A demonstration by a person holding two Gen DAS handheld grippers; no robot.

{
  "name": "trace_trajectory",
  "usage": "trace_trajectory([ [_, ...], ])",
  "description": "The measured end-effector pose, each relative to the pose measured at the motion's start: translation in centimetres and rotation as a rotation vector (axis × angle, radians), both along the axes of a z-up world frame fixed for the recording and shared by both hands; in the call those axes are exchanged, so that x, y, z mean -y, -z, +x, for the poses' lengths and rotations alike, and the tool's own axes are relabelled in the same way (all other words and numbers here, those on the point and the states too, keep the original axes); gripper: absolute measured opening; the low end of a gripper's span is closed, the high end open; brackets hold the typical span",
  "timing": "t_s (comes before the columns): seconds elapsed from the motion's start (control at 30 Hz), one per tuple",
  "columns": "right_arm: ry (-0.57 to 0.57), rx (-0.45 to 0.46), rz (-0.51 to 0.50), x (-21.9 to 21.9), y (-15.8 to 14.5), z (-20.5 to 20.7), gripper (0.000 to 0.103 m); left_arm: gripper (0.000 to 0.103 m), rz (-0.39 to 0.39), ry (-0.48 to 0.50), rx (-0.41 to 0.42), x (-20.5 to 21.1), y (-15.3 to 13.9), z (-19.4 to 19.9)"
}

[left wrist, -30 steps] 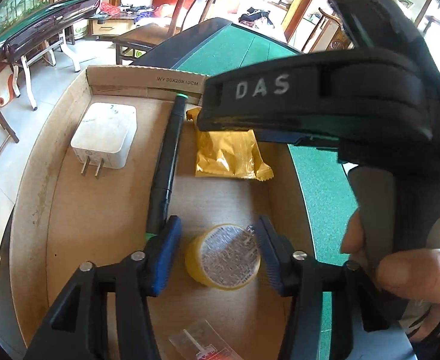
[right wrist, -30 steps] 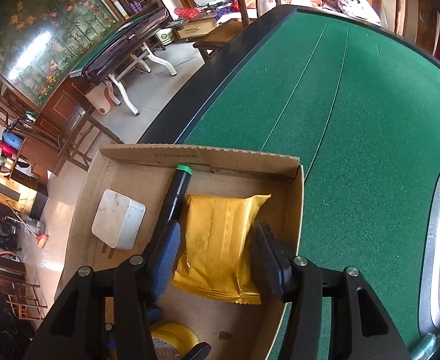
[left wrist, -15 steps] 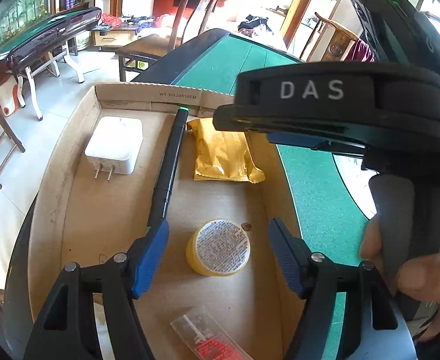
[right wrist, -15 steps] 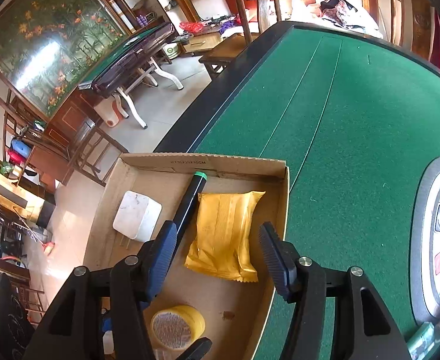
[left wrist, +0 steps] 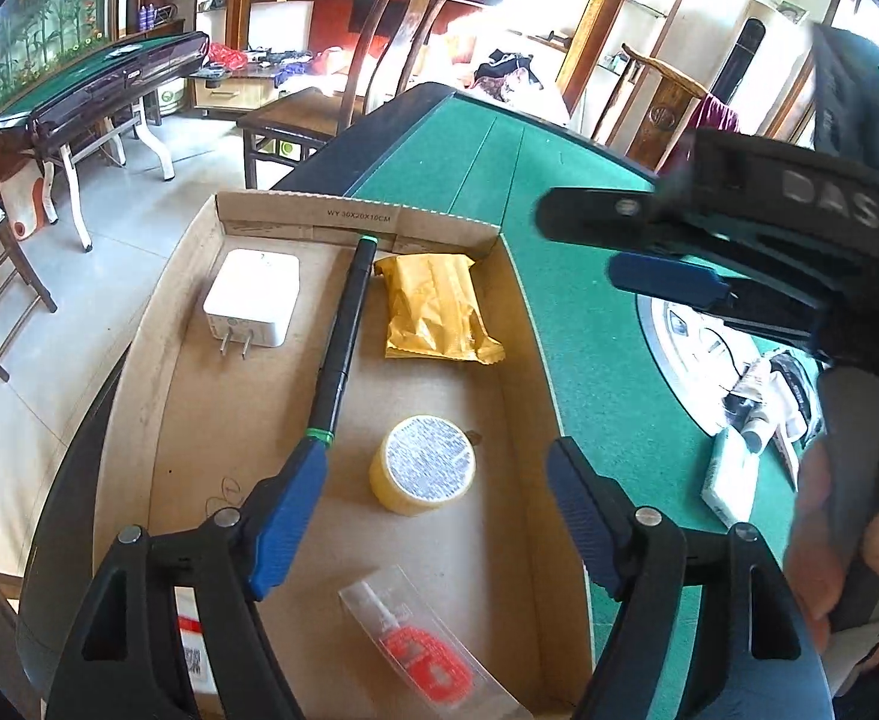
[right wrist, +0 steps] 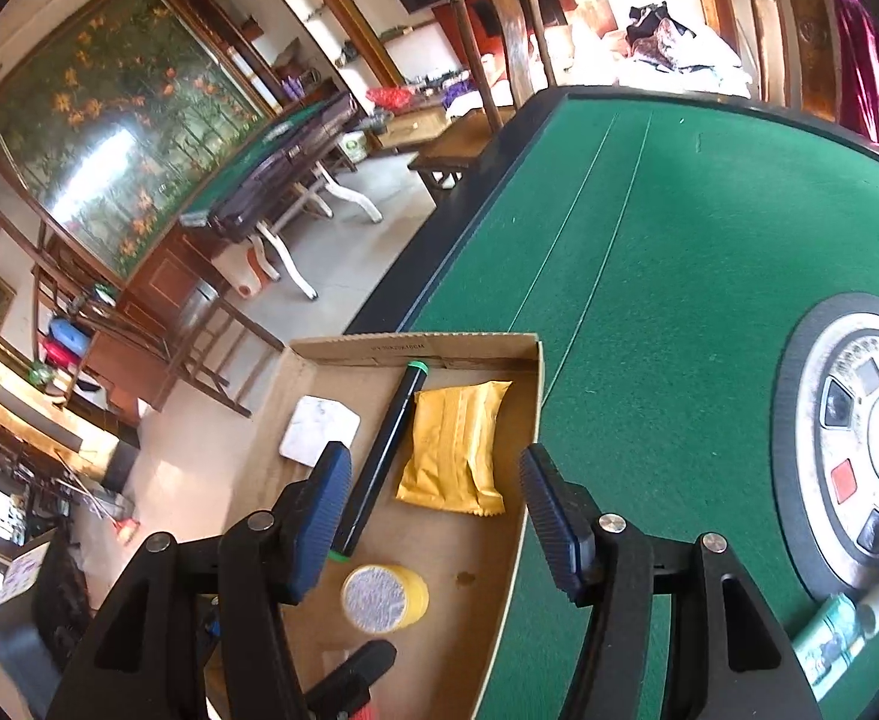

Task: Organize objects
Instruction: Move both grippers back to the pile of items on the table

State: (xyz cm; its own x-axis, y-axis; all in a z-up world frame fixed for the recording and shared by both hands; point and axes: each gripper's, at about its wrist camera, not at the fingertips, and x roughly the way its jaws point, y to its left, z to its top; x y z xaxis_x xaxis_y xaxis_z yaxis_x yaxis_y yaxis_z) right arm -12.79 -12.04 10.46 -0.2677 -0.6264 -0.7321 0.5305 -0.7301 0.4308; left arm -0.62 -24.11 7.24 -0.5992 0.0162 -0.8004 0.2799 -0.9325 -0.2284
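Note:
An open cardboard box (left wrist: 139, 372) holds a white charger (left wrist: 253, 306), a black pen (left wrist: 343, 342), a yellow packet (left wrist: 436, 315), a yellow round jar (left wrist: 422, 465) and a clear packet with a red item (left wrist: 421, 654). My left gripper (left wrist: 436, 450) hovers above the jar with its jaws opening, and the pads touch nothing. My right gripper (right wrist: 433, 459) hangs over the yellow packet (right wrist: 454, 444) and the pen (right wrist: 388, 450). Its jaws are opening too, and they are empty. In the left wrist view the right gripper (left wrist: 613, 252) shows side-on at the upper right.
The box (right wrist: 415, 348) sits at the left edge of a green felt table (right wrist: 679, 240). A round control panel (right wrist: 859, 450) is set in the table's middle, with small bottles and packs (left wrist: 751, 420) beside it. A hand (left wrist: 829, 540) grips the right handle. Chairs and another table stand beyond.
Both grippers have risen and drawn back from the box, and their jaws have widened. The jar and the yellow packet stay lying in the box. The right gripper has shifted right.

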Motion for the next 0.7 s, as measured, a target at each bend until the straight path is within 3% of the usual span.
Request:
trace_trajectory([
  [0.23, 0.015, -0.002, -0.039, -4.1, -0.3, 1.8, 0.067, 0.075, -0.009, 0.02, -0.023, -1.5, -1.4, 1.1],
  [0.37, 0.028, -0.011, -0.057, -8.5, -0.2, 2.9, 0.068, 0.076, -0.022, 0.048, -0.04, -3.1, -2.2, 1.7],
  [0.7, 0.146, -0.058, -0.039, -21.2, 2.4, 5.1, 0.073, 0.08, -0.002, 0.199, -0.064, -12.4, -2.8, 1.2],
])
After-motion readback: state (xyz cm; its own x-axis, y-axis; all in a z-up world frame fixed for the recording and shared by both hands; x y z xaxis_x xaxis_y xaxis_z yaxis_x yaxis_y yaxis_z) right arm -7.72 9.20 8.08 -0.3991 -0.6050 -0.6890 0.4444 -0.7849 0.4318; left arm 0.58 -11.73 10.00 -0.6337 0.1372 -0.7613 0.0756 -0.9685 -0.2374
